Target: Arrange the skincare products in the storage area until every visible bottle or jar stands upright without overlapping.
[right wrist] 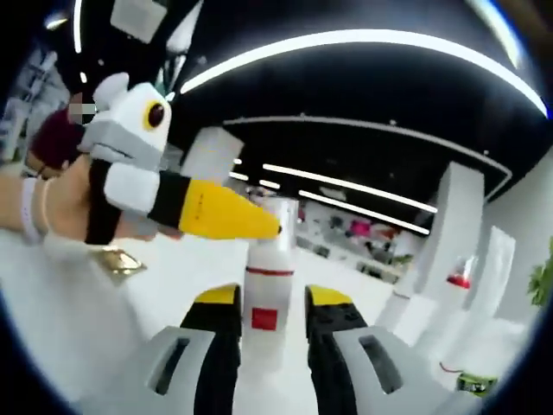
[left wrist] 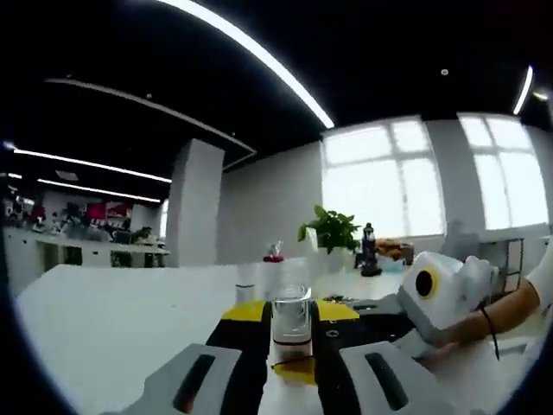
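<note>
Left claw (left wrist: pixel 292 346): jaws closed on a clear jar (left wrist: pixel 291 327), upright on the white counter (left wrist: pixel 104 320). Right claw (right wrist: pixel 271 333): jaws clamped on a white bottle (right wrist: pixel 268 290) with red label, upright; left claw's yellow tip touches its top.

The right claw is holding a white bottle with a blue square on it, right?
Not quite: in the right gripper view the square on the white bottle is red, not blue. The right claw does hold it between its jaws.

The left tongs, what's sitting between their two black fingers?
A clear jar stands upright between the left tongs, seen in the left gripper view.
</note>
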